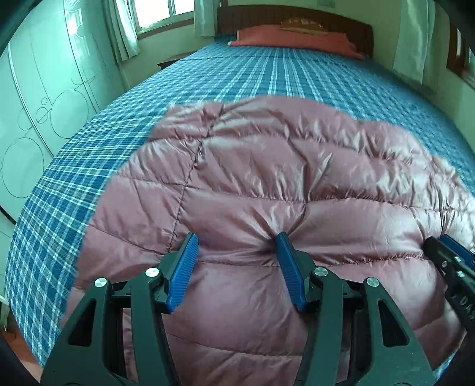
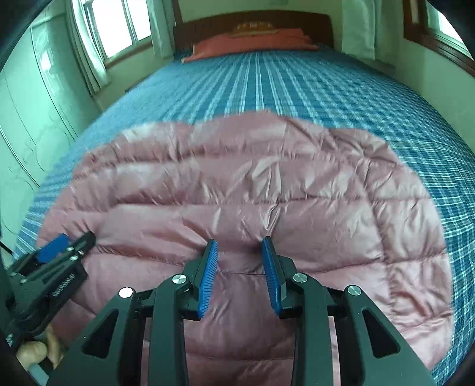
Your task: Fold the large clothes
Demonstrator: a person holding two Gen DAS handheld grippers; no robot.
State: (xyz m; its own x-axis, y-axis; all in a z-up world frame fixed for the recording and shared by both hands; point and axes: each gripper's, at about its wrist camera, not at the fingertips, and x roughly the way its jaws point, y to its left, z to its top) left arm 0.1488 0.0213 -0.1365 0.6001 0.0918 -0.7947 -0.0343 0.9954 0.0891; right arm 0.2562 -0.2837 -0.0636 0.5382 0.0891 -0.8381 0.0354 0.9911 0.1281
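A pink quilted puffer jacket (image 1: 267, 166) (image 2: 237, 178) lies spread on the blue plaid bed (image 1: 252, 71) (image 2: 297, 83). In the left wrist view my left gripper (image 1: 237, 237) is shut on a thick padded fold at the jacket's near edge. Fabric bulges between its blue pads and puckers at the right fingertip. My right gripper (image 2: 239, 240) grips a narrower fold of the same edge, with creases running into its right pad. The two grippers sit side by side: the right gripper (image 1: 451, 255) shows at the left view's edge and the left gripper (image 2: 62, 249) at the right view's.
A red pillow (image 1: 291, 38) (image 2: 252, 41) lies by the dark headboard (image 1: 297, 17) at the far end. A pale wardrobe (image 1: 44, 104) stands along the left of the bed. Curtained windows (image 2: 118, 29) are at the back. A hand (image 2: 35, 350) holds the left gripper.
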